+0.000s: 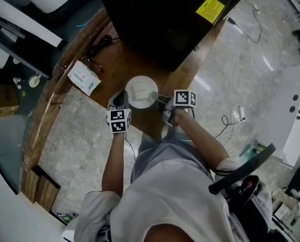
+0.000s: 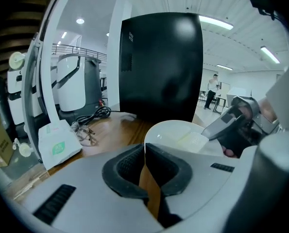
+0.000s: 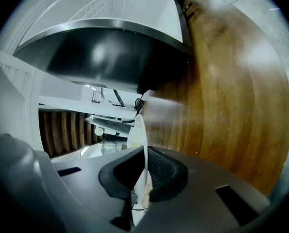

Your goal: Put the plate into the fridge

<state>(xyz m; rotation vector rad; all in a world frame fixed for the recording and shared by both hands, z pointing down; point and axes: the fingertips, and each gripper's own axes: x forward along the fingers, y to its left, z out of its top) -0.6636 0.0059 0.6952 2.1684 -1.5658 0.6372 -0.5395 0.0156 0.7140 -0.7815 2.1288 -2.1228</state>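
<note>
The plate (image 1: 139, 91) is pinched at its rim by the right gripper (image 1: 159, 100) by the table's (image 1: 120, 59) near edge. The left gripper's (image 2: 144, 149) jaws are seemingly pressed together, empty.

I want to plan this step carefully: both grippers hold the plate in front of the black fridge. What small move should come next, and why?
Probably let go with the left gripper and move it toward the fridge door. Both it and the right gripper pinch the rim of the plate, and the door looks closed, so one gripper must be free to open it.
</note>
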